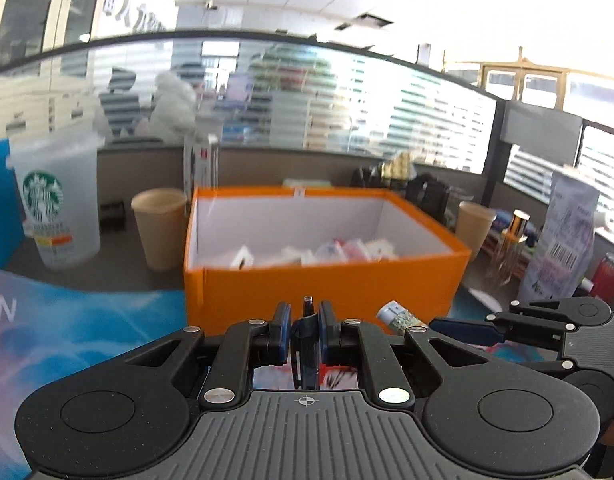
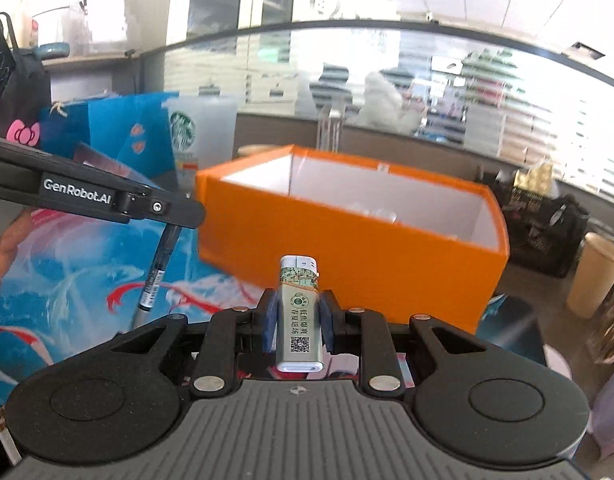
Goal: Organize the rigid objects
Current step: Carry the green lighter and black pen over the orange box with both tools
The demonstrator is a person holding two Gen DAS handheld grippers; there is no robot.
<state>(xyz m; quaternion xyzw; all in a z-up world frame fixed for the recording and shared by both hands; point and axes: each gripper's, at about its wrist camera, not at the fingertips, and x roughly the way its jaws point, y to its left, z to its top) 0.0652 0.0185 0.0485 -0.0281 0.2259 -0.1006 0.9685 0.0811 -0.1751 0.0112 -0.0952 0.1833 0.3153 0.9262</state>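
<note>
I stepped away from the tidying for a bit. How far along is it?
Partly done: several small items already lie in the orange box. In hand: the left claw is shut on a pen and the right claw on a lighter, both held in front of the box, not yet over it. Left: dropping both in. Cups and bottles around the box are untouched.

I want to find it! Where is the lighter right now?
The lighter is in the middle of the right wrist view, pinched upright in the right gripper, just in front of the orange box.
</note>
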